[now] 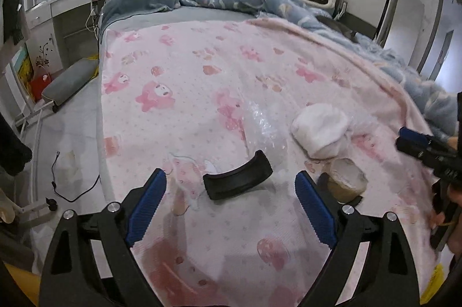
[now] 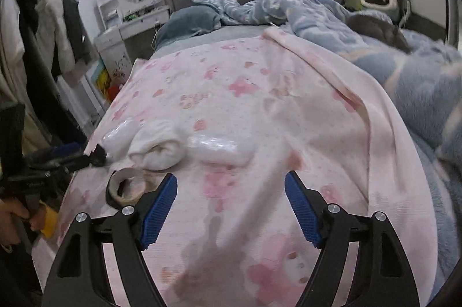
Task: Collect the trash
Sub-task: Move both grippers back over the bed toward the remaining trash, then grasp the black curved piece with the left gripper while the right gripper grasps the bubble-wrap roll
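Both claws, left claw [image 1: 231, 188] and right claw [image 2: 231, 191], hover spread wide and empty over the pink patterned bed blanket [image 1: 187, 82], lined up toward the curved black plastic piece [image 1: 237, 175] and used brown tape roll [image 1: 345, 177].

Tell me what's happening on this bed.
A person holds a tool in each hand over the pink cartoon-print blanket, collecting trash. Nothing is gripped. The left tool is open in front of a curved black plastic piece. The right tool is open too, near a used tape roll, a crumpled white wad and clear plastic wrap.
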A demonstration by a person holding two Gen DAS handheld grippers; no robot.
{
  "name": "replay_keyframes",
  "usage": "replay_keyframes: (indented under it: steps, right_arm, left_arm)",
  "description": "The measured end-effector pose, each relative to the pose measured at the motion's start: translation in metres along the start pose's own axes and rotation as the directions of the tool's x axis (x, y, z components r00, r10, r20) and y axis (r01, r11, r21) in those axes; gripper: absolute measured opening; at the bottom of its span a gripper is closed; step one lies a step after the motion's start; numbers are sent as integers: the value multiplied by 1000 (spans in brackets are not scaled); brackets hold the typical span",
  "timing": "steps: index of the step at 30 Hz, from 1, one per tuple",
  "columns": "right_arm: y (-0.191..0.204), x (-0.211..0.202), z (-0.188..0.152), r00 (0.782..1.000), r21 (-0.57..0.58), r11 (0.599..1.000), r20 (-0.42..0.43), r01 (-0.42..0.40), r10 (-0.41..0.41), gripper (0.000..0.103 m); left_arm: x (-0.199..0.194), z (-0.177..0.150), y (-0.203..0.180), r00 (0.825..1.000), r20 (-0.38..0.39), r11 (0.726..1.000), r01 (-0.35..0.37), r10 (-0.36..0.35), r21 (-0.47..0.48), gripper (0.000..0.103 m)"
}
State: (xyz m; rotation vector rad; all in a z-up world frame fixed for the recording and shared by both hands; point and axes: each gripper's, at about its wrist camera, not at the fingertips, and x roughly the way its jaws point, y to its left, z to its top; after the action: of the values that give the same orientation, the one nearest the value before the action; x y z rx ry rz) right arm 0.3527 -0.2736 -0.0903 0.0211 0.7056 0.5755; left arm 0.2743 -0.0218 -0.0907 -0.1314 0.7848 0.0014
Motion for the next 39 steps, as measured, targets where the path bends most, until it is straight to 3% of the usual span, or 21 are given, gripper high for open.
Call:
replay_keyframes:
  steps: [3,5,10,14,16,20,28,32,39]
  right_arm:
    - [-11,0,2,1000,-2,1000,1,-19,19,78]
    - [-15,2,5,999,-30,999,12,-38,38,78]
    - [-6,8,14,996,-149,984,2,-93,94,78]
    - [8,31,23,995,-336,937,-56,-99,86,78]
    - [12,38,23,996,-391,916,-38,-87,79,78]
    - [21,54,22,991,-462,877,-74,-132,110,66]
    - [21,65,22,989,-473,868,-87,-150,123,49]
    - [20,58,18,992,-475,871,-41,-122,117,41]
    - [-1,34,21,980,-396,907,69,-143,184,41]
  left_arm:
    - [14,1,-2,999,-15,1000,-28,28,-3,90]
    - [23,-1,-6,999,-33,999,-42,43,18,78]
    - [36,-6,-11,997,-44,997,-61,64,55,74]
    - [41,-7,-12,996,-35,995,-79,82,68,74]
    - [41,-9,-13,996,-21,994,-83,85,67,74]
    - [42,-11,-11,997,-5,996,-73,74,41,74]
    - [44,-11,-14,996,-6,995,-88,88,41,74]
    - [46,-11,-20,992,-3,990,-126,127,61,74]
    - [44,-11,-22,990,10,987,-144,144,69,71]
